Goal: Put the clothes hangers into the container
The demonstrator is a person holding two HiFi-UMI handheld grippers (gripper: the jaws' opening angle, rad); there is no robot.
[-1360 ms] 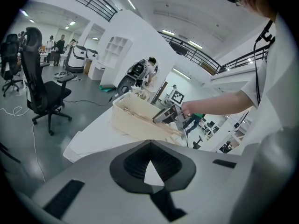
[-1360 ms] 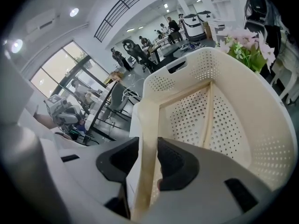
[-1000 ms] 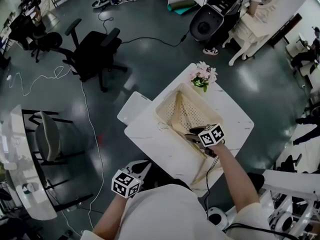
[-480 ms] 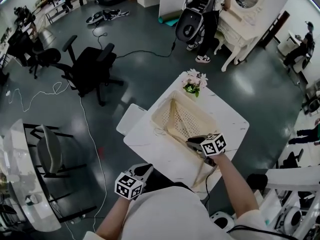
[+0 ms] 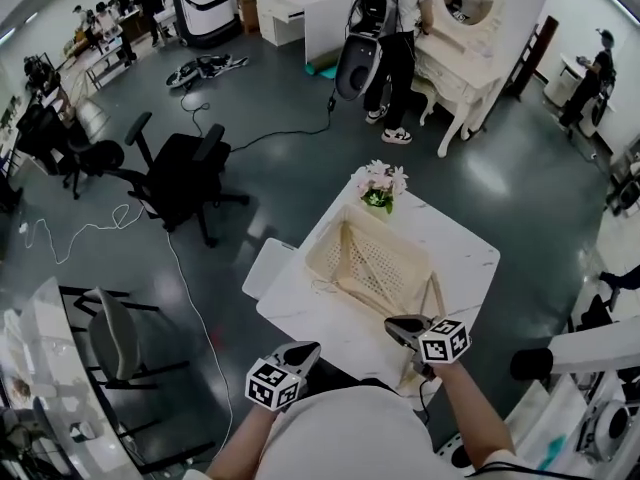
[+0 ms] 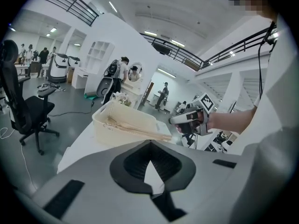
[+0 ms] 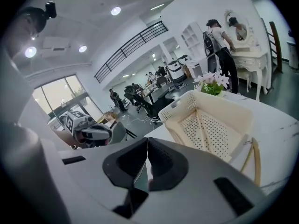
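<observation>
Big open robotics-lab sort of space, not a home. A polished dark floor (image 5: pixel 300 138) is seen with loose cables (image 5: pixel 185 283) trailed across it, and black office chairs (image 5: pixel 185 168) are scattered about. A railed mezzanine (image 7: pixel 133 41) and ceiling spotlights (image 7: pixel 116 10) are visible overhead. Homey furniture, a white dressing table (image 5: pixel 470 48) and a marble-look table (image 5: pixel 470 258), is parked mid-floor.

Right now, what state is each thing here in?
Basket: upright on the table, holding hangers.
Wooden hangers: lying inside the basket.
Loose hanger: on the table beside the basket.
Right gripper: jaws just closed, nothing between them.
Left gripper: jaws together, empty.
Flowers: upright.
</observation>
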